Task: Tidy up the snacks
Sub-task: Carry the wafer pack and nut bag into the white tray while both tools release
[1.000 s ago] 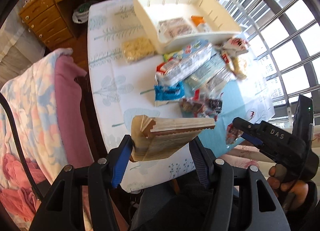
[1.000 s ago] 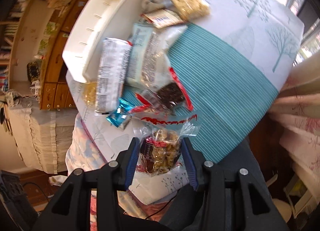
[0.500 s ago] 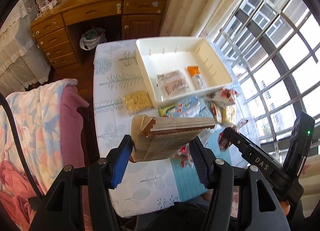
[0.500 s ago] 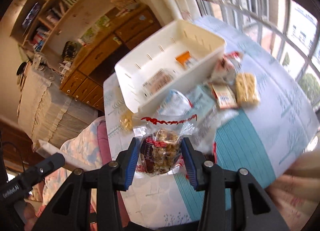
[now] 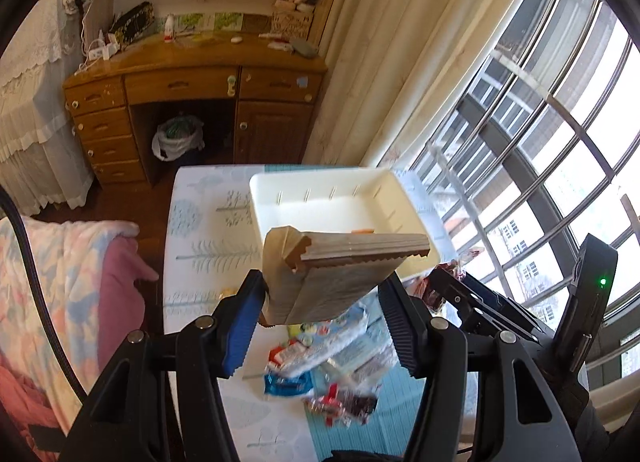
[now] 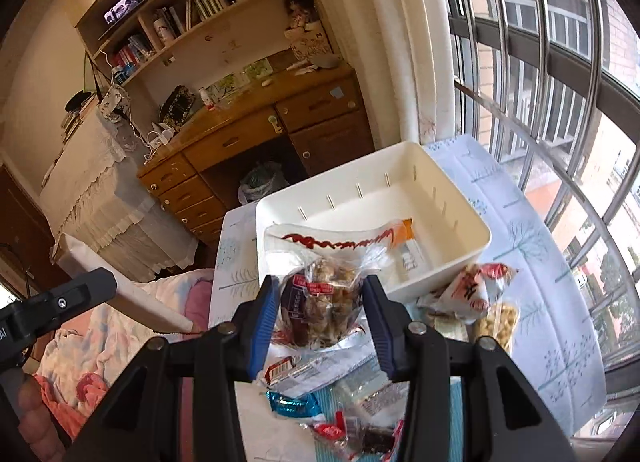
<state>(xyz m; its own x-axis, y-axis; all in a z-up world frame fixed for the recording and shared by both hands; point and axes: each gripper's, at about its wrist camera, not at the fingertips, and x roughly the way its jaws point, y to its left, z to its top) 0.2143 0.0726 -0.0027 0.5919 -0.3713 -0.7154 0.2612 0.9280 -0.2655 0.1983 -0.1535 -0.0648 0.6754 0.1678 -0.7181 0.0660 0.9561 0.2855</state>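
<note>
My left hand-held gripper point(image 5: 322, 316) is clamped about halfway open on a tan paper snack bag point(image 5: 332, 274) with a folded, zigzag-cut top; no print on it can be read. The bag hangs in the air in front of the white bin point(image 5: 404, 197), which sits on the worktop point(image 5: 200, 221) at twelve o'clock from the bag.

My right hand-held gripper point(image 6: 320, 312) is nearly closed, pinching a clear packet of nuts and dark pieces point(image 6: 320, 302). Its seal carries a red cursive logo I cannot make out, and its small red-and-white labels are too small to read. This packet too is off the worktop, with the bin at about one o'clock behind it. Inside the bin lies an orange-topped packet point(image 6: 408, 240).

Below both grippers, at six o'clock, loose snacks are scattered on the teal striped part of the cloth: a blue foil wrapper point(image 6: 294, 404), a red-and-dark packet point(image 5: 346, 406), and a long clear pack point(image 5: 320, 346). At three o'clock from the nut packet lies a white packet with red characters point(image 6: 476, 288), beside a bag of yellow pieces point(image 6: 494, 322). The lettering on the left gripper's body at the right view's edge is cut off.
</note>
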